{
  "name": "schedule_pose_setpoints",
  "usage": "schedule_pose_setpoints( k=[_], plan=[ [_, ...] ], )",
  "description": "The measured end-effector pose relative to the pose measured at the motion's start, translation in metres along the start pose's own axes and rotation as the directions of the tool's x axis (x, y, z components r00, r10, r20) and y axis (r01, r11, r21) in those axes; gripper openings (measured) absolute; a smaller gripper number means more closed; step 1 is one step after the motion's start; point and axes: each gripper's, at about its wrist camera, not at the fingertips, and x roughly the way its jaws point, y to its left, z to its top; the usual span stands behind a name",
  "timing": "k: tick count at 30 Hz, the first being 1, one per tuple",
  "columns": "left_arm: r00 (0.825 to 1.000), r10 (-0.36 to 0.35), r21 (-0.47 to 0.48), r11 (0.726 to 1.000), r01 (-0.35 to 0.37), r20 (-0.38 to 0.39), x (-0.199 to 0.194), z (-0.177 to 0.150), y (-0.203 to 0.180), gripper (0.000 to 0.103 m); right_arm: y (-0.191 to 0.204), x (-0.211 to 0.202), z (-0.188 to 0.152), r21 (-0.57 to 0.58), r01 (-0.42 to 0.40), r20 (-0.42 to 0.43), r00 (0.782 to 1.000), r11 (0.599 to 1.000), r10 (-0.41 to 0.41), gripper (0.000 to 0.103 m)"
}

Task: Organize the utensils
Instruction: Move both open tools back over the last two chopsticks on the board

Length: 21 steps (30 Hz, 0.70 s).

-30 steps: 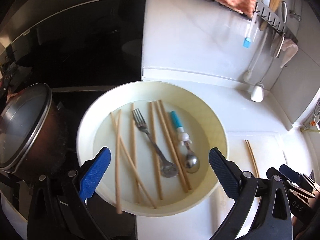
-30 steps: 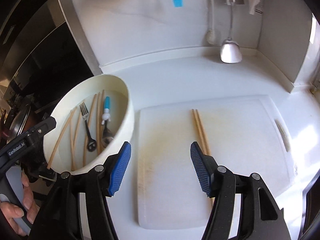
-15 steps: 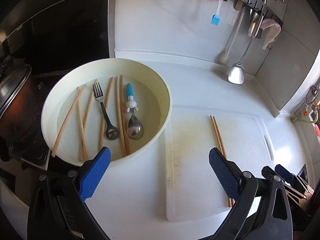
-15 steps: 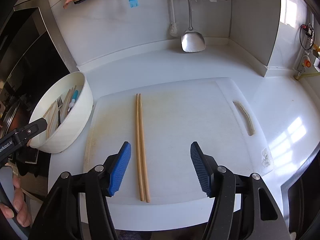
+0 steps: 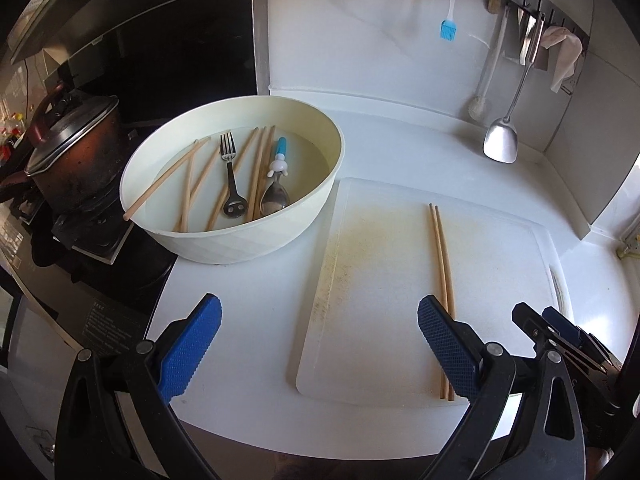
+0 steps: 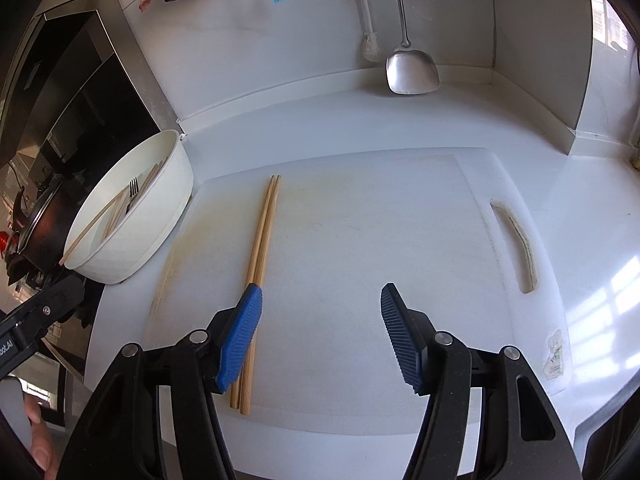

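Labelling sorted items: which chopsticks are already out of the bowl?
The parallel pair on the cutting board; the others lie loose in the cream bowl.

Bright daylight from the right glares off the white counter [image 6: 592, 240]; sharp focus, fisheye-bent dark corners

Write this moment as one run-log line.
left gripper: open, empty | right gripper: open, empty | chopstick pair: on cutting board | bowl: holds fork, spoon, chopsticks

I see bowl [image 5: 256, 240] left of cutting board [image 5: 380, 280] on counter [image 5: 240, 340]; fork [image 5: 230, 176], spoon [image 5: 276, 196] in bowl; chopstick pair [image 5: 440, 256] on board; pot [image 5: 76, 160] left of bowl.
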Motion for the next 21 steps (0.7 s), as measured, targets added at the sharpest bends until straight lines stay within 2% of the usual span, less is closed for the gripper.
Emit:
schedule_pose_setpoints(
  k=[5, 10, 21],
  plan=[
    [1.000, 0.010, 0.024, 1.000, -0.011, 0.015, 0.015, 0.000, -0.002, 0.097, 0.008, 0.017, 0.003, 0.004, 0.009, 0.004, 1.000, 1.000, -0.009, 0.059],
    [1.000, 0.006, -0.008, 1.000, -0.005, 0.023, 0.028, 0.000, 0.008, 0.097, 0.018, 0.037, 0.000, -0.028, 0.028, -0.009, 1.000, 0.999, -0.029, 0.059],
    [1.000, 0.004, -0.023, 1.000, -0.004, 0.019, 0.040, 0.006, 0.018, 0.097, 0.034, 0.053, -0.004, -0.074, 0.045, -0.014, 0.999, 0.996, -0.046, 0.059]
  ],
)
